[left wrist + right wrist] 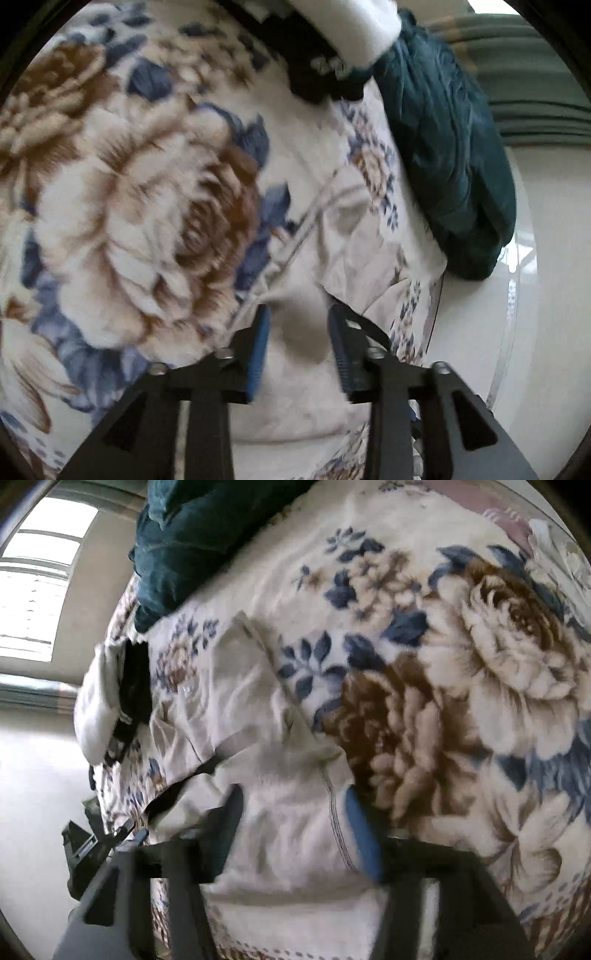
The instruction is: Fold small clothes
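Note:
A small cream-white garment [306, 373] lies crumpled on a floral blanket [140, 206]. In the left wrist view my left gripper [300, 347] is open, its blue-padded fingers [258, 350] straddling a fold of the garment. In the right wrist view the garment [280, 775] has a stitched hem. My right gripper [295, 830] is open, its fingers on either side of the cloth near that hem. The other gripper [133, 690] with a white sleeve shows at the left.
A dark teal bundle of cloth [450, 147] lies at the blanket's far edge, also in the right wrist view [192, 535]. A pale shiny floor [517, 295] lies beyond the bed edge. A window [40, 576] is at the left.

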A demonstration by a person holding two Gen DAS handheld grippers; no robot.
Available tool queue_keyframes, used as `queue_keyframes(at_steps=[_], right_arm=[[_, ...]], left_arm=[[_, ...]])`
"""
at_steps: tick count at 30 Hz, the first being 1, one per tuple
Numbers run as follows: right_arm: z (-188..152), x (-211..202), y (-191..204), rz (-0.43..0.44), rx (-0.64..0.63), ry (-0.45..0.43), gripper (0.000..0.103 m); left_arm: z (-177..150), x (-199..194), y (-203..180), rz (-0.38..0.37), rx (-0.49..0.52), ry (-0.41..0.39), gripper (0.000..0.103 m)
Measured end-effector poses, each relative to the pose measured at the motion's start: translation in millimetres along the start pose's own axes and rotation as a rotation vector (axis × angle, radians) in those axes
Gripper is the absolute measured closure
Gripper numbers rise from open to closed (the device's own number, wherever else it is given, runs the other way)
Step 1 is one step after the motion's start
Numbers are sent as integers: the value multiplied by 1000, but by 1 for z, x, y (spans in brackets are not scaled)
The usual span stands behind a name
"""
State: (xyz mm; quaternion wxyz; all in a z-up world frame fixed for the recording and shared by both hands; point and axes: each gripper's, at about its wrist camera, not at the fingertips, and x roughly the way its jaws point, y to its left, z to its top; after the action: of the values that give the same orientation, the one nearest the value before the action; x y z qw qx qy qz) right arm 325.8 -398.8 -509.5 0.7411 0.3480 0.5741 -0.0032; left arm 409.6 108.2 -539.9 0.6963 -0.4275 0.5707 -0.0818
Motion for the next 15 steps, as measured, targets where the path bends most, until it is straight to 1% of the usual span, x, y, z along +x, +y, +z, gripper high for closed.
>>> queue_keyframes(at_steps=[1,2,3,4,6,7,10,11,12,13,14,15], right_arm=[[-1,-5,-2,-13,-29,-1,41],[-1,0,-3,-37,-46,3,41],[-2,2,-5,-58,-60,10,41],[-3,4,-8,-65,-72,19,41],[-1,17,-7,-98,-79,30,41],[3,27,-5,-96,-78,36,41],[19,54,-3,-78,-65,44,41],[25,64,-2,-66,-61,52,41],[32,75,-1,-58,-55,65,48],[37,85,1,-52,-52,77,59],[40,92,2,-56,-50,84,93],[43,97,4,-76,-44,90,98]], left_arm=[[-2,-9,3,18,11,-26,56],[-6,-15,4,39,24,-41,50],[-8,-18,4,67,48,-57,50],[-9,-15,1,101,93,-58,50],[-6,3,-7,175,167,-36,50],[-4,14,-9,196,194,-20,50],[1,55,-18,249,270,53,50],[1,66,-20,250,296,67,52],[0,76,-22,242,323,81,62],[-1,85,-24,254,348,80,79],[-2,89,-23,272,355,83,95],[-3,87,-22,274,358,70,96]])
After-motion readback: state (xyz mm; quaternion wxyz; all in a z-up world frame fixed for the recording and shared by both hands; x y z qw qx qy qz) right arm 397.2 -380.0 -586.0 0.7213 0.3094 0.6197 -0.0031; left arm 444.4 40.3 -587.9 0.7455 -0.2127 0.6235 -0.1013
